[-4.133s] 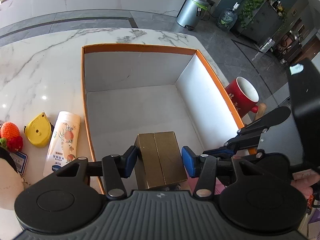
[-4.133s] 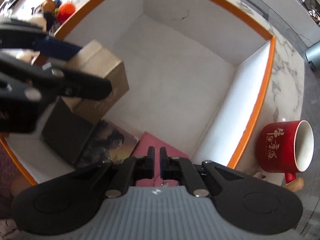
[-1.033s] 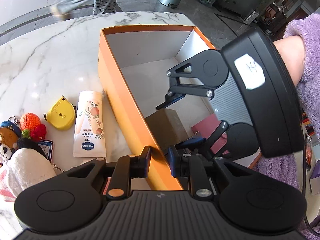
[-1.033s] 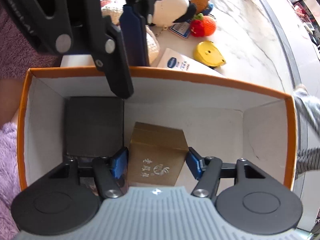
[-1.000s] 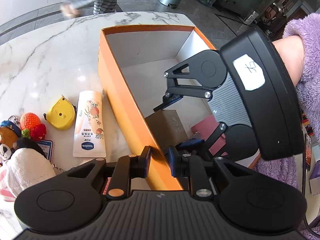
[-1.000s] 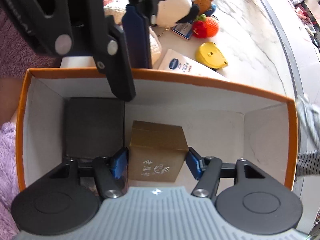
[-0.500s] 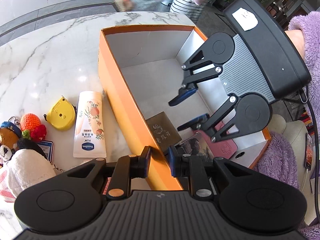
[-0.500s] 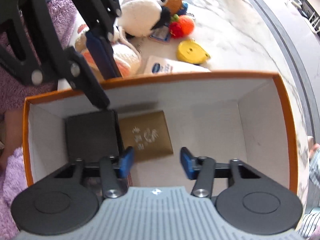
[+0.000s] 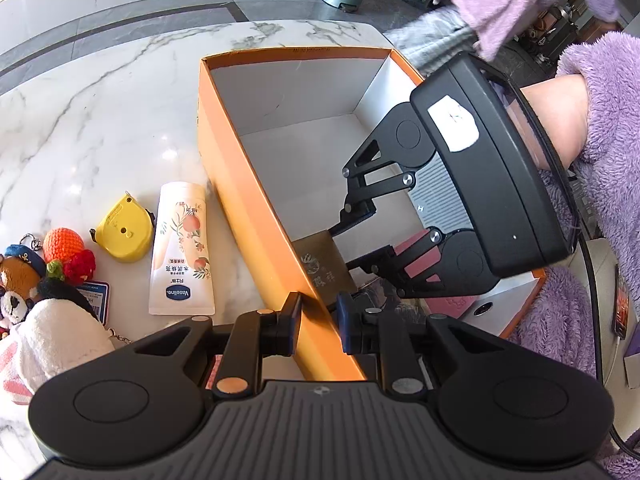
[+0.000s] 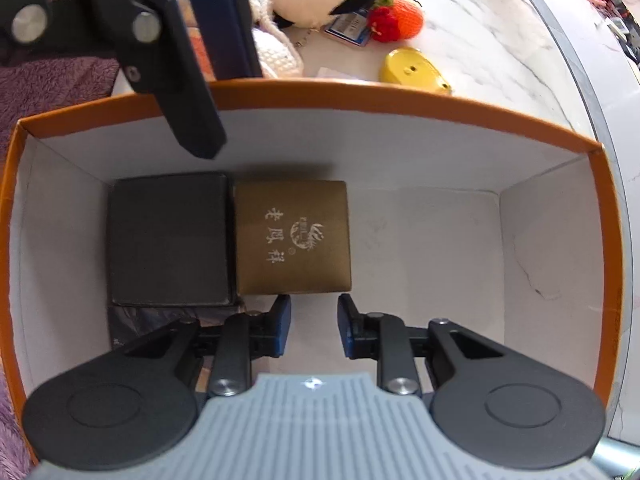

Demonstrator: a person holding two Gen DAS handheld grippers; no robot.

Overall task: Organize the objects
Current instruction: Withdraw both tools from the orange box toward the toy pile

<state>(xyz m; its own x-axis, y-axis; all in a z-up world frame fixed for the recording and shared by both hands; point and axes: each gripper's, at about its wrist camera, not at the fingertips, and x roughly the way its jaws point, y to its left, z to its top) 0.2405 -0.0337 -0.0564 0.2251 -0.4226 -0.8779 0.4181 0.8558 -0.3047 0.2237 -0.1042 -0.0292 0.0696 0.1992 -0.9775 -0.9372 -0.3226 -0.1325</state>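
Pinched tight on the long wall of the orange box (image 9: pixel 240 184), one pad outside and one inside: the left gripper (image 9: pixel 318 320). Inside the box, pointing steeply down, the right gripper (image 10: pixel 314 324), jaws apart with nothing between them, having just been closing. Just ahead of its tips, not touching them, the gold box (image 10: pixel 292 236), flat on the white floor, printed face up, pressed against the black box (image 10: pixel 168 240) at its side. Under the black box, a dark printed sheet (image 10: pixel 160 316), mostly covered, picture impossible to read. From the left wrist view, only a corner of the gold box showing past the wall, and a pink item (image 9: pixel 416 248) largely hidden behind the right gripper's linkage. On the marble table (image 9: pixel 100 120) beside the box, a lotion tube (image 9: pixel 180 248), a yellow tape measure (image 9: pixel 124 236), a knitted orange toy (image 9: pixel 64 246) and plush toys (image 9: pixel 40 320) cut off at the frame edge. At the right, a purple fleece sleeve (image 9: pixel 600 128), hand itself hidden behind the gripper body.
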